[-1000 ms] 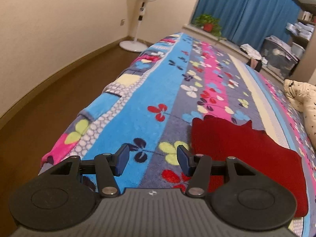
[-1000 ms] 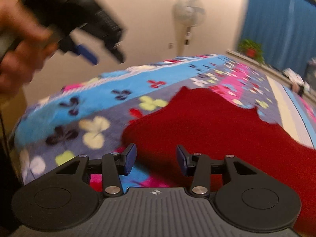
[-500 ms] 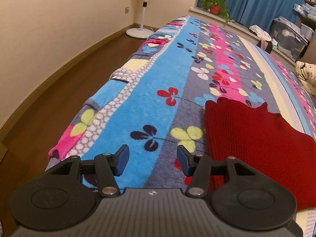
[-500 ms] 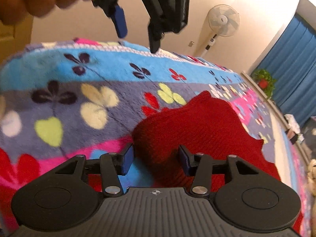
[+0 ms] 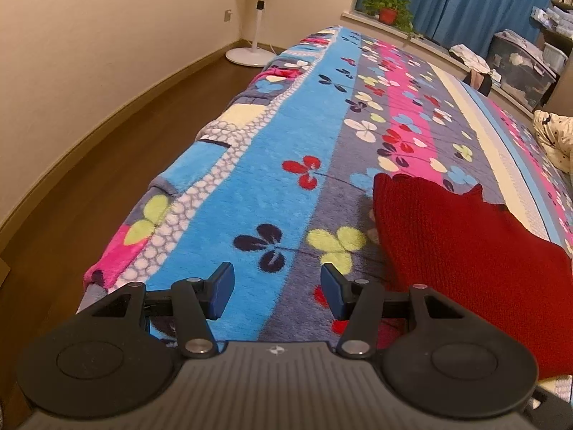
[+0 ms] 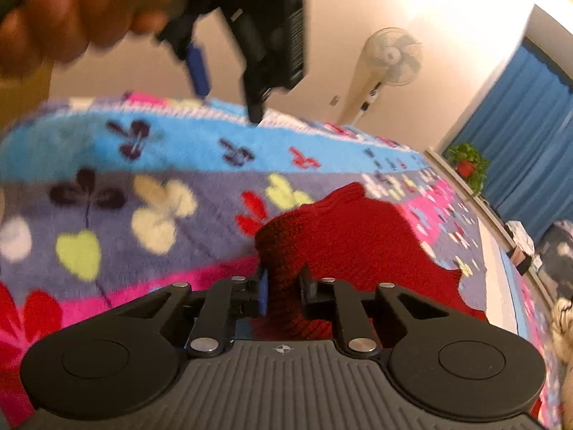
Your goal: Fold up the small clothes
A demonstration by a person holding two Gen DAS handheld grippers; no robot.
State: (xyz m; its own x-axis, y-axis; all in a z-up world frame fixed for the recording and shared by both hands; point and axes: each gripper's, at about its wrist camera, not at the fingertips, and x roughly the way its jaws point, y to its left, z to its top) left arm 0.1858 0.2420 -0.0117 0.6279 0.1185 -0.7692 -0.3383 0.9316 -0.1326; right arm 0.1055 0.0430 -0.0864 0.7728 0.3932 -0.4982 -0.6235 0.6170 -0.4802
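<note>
A small red knit garment (image 5: 462,243) lies on the flowered blanket (image 5: 286,165) of the bed. My left gripper (image 5: 275,286) is open and empty, hovering over the blanket just left of the garment's near edge. In the right wrist view my right gripper (image 6: 284,292) has closed on the near corner of the red garment (image 6: 354,236), which bunches up between the jaws. The left gripper (image 6: 229,71) also shows there, blurred, held by a hand above the blanket's far side.
Brown wooden floor (image 5: 89,165) runs along the bed's left side by a cream wall. A standing fan (image 5: 258,10) is at the far corner. A potted plant (image 5: 388,7), blue curtains and storage boxes (image 5: 519,64) stand beyond the bed. A cream spotted cloth (image 5: 555,139) lies at right.
My right gripper has closed its jaws on the red garment's near corner, which now bunches upward. My left gripper has shifted slightly and stays open over the blanket.
</note>
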